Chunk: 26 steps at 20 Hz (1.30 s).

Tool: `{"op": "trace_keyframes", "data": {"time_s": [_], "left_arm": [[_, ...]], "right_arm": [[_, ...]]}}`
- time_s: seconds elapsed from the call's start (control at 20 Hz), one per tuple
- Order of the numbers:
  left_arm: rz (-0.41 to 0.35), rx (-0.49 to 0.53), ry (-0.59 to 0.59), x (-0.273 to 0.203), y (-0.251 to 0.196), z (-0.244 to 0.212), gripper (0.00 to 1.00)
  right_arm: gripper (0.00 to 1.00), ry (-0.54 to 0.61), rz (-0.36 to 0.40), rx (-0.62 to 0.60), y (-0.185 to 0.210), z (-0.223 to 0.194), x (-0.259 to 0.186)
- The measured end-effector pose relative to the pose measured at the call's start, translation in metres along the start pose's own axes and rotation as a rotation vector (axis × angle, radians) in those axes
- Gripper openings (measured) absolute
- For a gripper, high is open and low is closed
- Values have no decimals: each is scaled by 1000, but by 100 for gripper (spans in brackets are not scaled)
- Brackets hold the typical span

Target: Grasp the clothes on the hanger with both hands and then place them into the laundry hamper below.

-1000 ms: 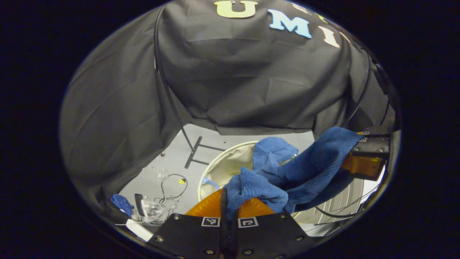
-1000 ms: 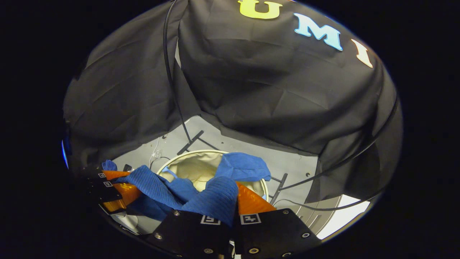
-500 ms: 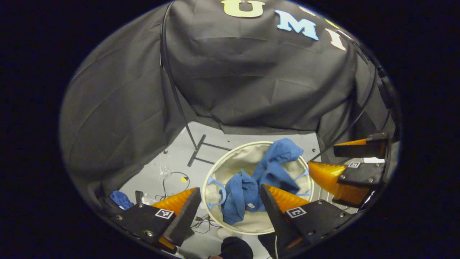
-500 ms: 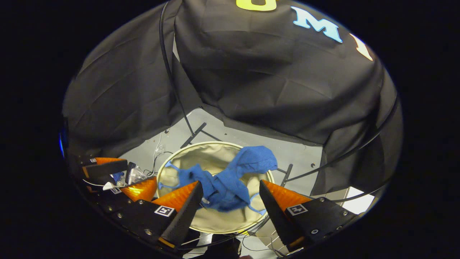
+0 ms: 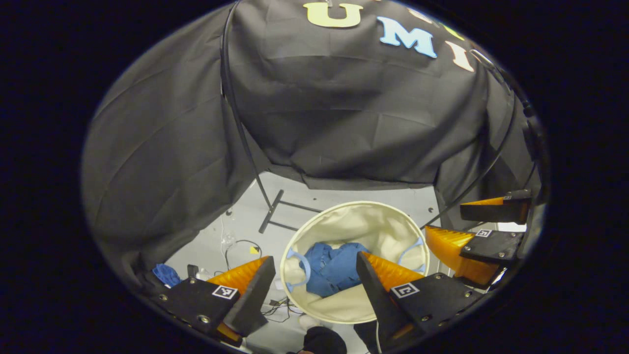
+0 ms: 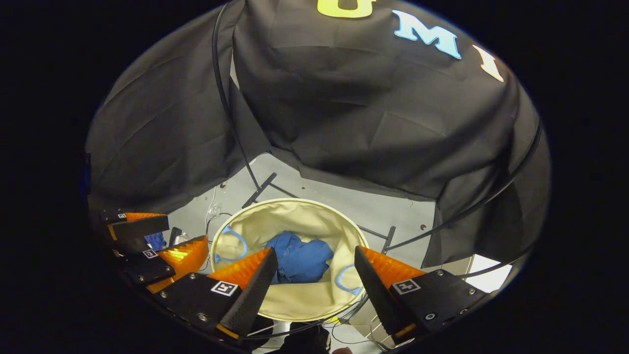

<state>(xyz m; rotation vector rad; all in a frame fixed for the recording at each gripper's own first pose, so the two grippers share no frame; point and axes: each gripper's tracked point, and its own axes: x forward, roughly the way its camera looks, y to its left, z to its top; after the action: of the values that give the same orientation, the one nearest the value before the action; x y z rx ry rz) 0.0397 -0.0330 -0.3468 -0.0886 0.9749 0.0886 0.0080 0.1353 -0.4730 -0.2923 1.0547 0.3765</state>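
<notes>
The blue garment (image 5: 330,268) lies crumpled at the bottom of the round cream laundry hamper (image 5: 378,227), also seen as a blue heap (image 6: 300,260) inside the hamper (image 6: 295,216) in the right gripper view. My left gripper (image 5: 314,265) hangs open above the hamper with nothing between its orange fingers. My right gripper (image 6: 314,256) is open over the hamper too, empty. The right gripper (image 5: 471,231) appears at the right edge of the left gripper view, and the left gripper (image 6: 152,246) at the left edge of the right gripper view.
The black rack's foot (image 5: 275,211) and thin upright pole (image 5: 241,132) stand behind the hamper on the grey floor (image 5: 236,221). Cables (image 5: 238,246) and a small blue cloth (image 5: 166,274) lie on the floor at the left. Black booth cloth (image 5: 344,113) hangs close behind.
A second ago both grippers were shut on the blue garment above the hamper. They opened, and the garment dropped to the hamper's bottom.
</notes>
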Motion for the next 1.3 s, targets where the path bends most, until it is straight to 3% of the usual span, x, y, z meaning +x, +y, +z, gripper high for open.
{"op": "trace_keyframes", "data": {"time_s": [0.25, 0.6, 0.95, 1.3], "left_arm": [[-16, -2, -40, -7, -2, 14, 96], [-91, 52, -268, -70, -1, 101, 96], [-140, 81, -545, -181, 5, 185, 96], [-145, 64, -703, -296, 1, 215, 96]], "right_arm": [[96, -53, -31, 21, -8, 12, -18], [98, -251, -106, 123, -10, 53, -85], [97, -523, -197, 163, -39, 102, -202], [96, -720, -274, 183, -80, 98, -325]]}}
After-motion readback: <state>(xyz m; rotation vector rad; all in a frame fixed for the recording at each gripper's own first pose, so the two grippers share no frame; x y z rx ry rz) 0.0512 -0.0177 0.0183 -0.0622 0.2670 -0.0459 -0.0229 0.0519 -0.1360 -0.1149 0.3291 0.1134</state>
